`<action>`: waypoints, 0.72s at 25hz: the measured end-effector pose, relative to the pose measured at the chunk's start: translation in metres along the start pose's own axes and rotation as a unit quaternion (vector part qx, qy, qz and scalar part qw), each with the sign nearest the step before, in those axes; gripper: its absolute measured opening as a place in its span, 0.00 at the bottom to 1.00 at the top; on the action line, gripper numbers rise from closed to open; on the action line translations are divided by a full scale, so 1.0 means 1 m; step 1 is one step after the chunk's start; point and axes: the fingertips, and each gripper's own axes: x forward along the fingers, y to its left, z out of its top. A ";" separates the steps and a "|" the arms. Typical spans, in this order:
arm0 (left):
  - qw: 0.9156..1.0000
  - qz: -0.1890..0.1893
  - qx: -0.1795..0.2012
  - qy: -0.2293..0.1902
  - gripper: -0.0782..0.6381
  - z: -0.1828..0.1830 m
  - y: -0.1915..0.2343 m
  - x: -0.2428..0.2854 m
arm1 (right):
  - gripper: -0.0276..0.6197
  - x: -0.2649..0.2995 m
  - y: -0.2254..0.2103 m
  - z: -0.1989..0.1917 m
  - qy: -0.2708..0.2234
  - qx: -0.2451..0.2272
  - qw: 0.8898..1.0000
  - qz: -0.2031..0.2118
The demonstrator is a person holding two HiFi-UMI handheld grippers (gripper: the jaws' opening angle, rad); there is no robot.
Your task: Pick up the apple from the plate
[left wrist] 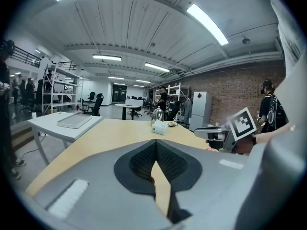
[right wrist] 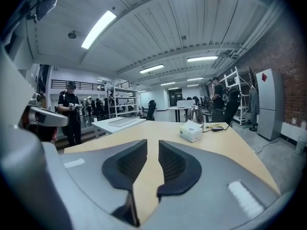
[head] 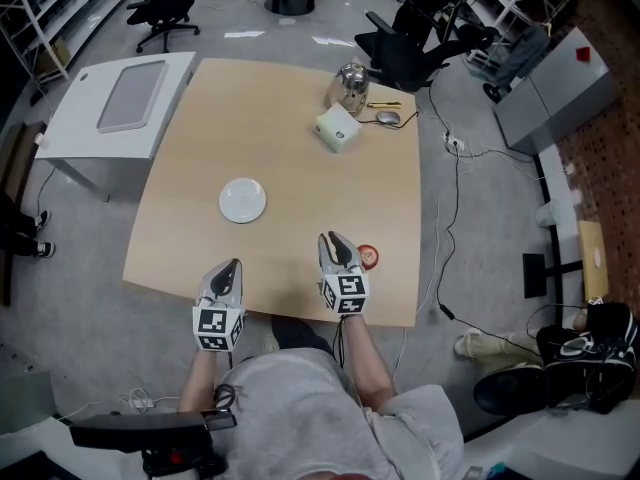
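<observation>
The white plate point(head: 242, 200) lies empty, left of the table's middle. A small red apple point(head: 369, 257) rests on the tabletop near the front edge, just right of my right gripper point(head: 334, 239) and well away from the plate. That gripper hovers over the table, its jaws parted by a narrow gap with nothing in it point(right wrist: 153, 143). My left gripper point(head: 233, 265) sits at the front edge below the plate, its jaws touching at the tips and empty point(left wrist: 156, 143). In the left gripper view, the right gripper point(left wrist: 221, 134) shows off to the right.
A metal kettle point(head: 350, 86), a white tissue box point(head: 338, 127), a mouse point(head: 388, 118) and a yellow pen point(head: 383, 104) stand at the table's far side. A white side table point(head: 120, 103) adjoins on the left. Office chairs and floor cables point(head: 455, 198) surround the table.
</observation>
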 end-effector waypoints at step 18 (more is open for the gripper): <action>1.000 0.016 -0.004 -0.002 0.14 -0.002 0.009 -0.002 | 0.12 -0.010 0.035 0.017 -0.023 -0.009 0.999 0.036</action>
